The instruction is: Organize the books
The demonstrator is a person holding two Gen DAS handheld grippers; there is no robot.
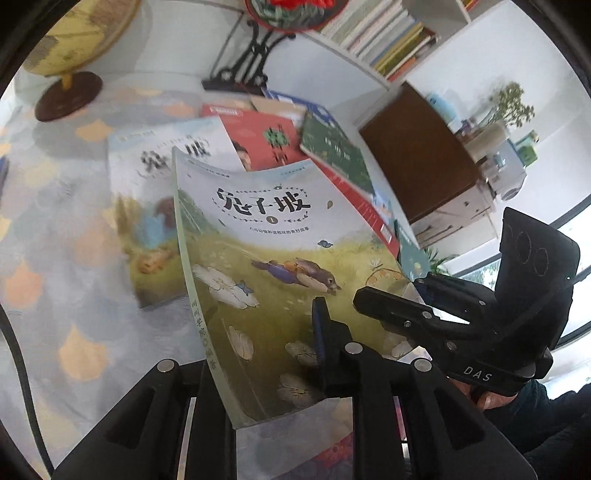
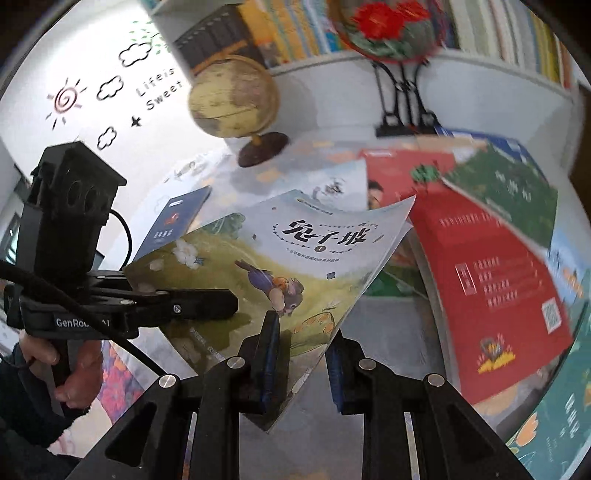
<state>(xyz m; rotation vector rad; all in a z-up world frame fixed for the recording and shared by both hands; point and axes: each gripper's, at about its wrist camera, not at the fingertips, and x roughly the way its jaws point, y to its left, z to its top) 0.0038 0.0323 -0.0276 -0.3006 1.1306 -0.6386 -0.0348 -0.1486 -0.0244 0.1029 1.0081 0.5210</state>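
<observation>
While both grippers hold the same thin paperback, the job now is to keep it from buckling. The rabbit book (image 1: 266, 258) hangs in the air above the worktop (image 1: 55, 221), its pale cover with a running rabbit facing up and its pages bowed into a curve. The left gripper (image 1: 325, 328) has its fingers narrowed onto the near edge close to the spine, and the right gripper (image 2: 295, 354) has its fingers clamped on the near right corner, so the 2 grips sit side by side along 1 edge and the far end droops free.

Below it a second copy (image 1: 162, 177) with a similar cover lies flat on the patterned cloth. To the right of that sprawl a red book (image 2: 491, 266) and a green book (image 2: 506, 192), overlapping one another. A globe (image 2: 232, 96) stands at the far left, a black stand (image 2: 402, 107) further right, and the bookshelf (image 1: 384, 33) at the far side already carries upright rows.

My guess is the book is bound for a neat pile or that shelf. To do it well, both hands should travel together at 1 pace, neither pulling apart nor twisting against each other, since a soft cover creases easily. Keeping the spine low and level would let the loose far end settle first. Clearance over the red book matters too
</observation>
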